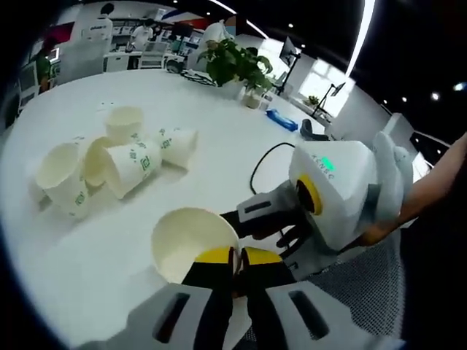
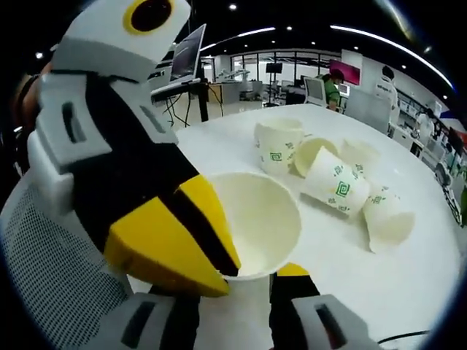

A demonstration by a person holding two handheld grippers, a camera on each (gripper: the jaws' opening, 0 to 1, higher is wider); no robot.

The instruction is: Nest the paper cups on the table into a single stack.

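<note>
Between both grippers, the paper cup (image 1: 191, 242) is clamped by left (image 1: 239, 257) and right (image 2: 252, 271) jaws.

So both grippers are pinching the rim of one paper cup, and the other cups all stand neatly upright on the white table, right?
Not quite. Both the left gripper and right gripper do pinch the held cup, but the other cups are a loose cluster on the white table, several tipped on their sides. The left gripper view shows this.

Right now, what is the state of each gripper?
Left gripper: shut on the paper cup rim.
Right gripper: shut on the same cup's rim.
</note>
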